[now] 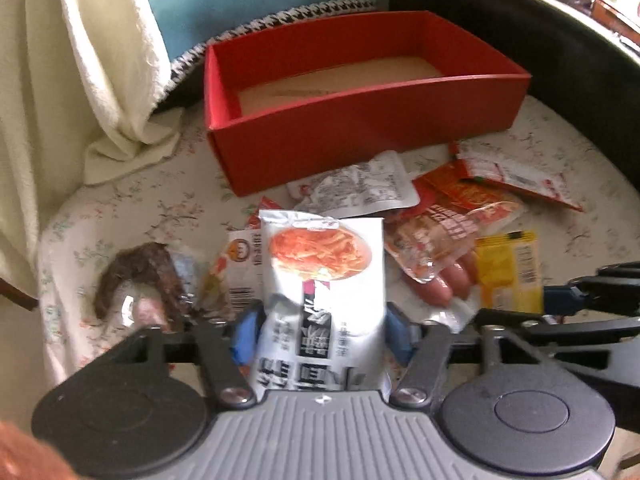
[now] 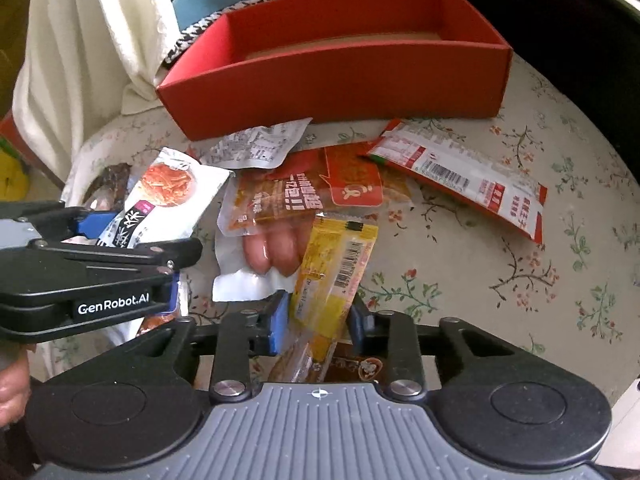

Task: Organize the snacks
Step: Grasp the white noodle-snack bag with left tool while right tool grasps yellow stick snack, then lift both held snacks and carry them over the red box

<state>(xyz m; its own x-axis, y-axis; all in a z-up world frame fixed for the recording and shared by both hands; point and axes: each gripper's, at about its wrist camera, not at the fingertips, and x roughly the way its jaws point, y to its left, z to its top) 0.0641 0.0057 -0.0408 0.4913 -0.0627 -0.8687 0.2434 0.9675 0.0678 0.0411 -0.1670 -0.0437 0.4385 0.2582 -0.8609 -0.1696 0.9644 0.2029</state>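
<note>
My left gripper [image 1: 322,332] has a white snack packet with a kimchi picture [image 1: 320,264] standing up between its blue pads, which touch both of its sides. In the right wrist view that left gripper [image 2: 140,236] reaches in from the left, with the white packet [image 2: 168,196] sticking out past its fingers. My right gripper [image 2: 320,320] is shut on a yellow packet with a barcode [image 2: 336,264]. The yellow packet [image 1: 508,268] lies over a sausage packet [image 2: 272,248], and the right gripper [image 1: 560,300] shows at the right edge. An open red box [image 1: 360,132] [image 2: 340,80] stands behind the pile, holding no snacks.
On the floral tablecloth [image 2: 520,280] lie a long red-and-white packet [image 2: 460,176], an orange packet [image 2: 352,180], a silver-white packet [image 2: 256,144] and a dark brown snack [image 1: 136,276]. A white cloth [image 1: 80,60] hangs at the left. A dark rim [image 1: 580,60] curves behind the box.
</note>
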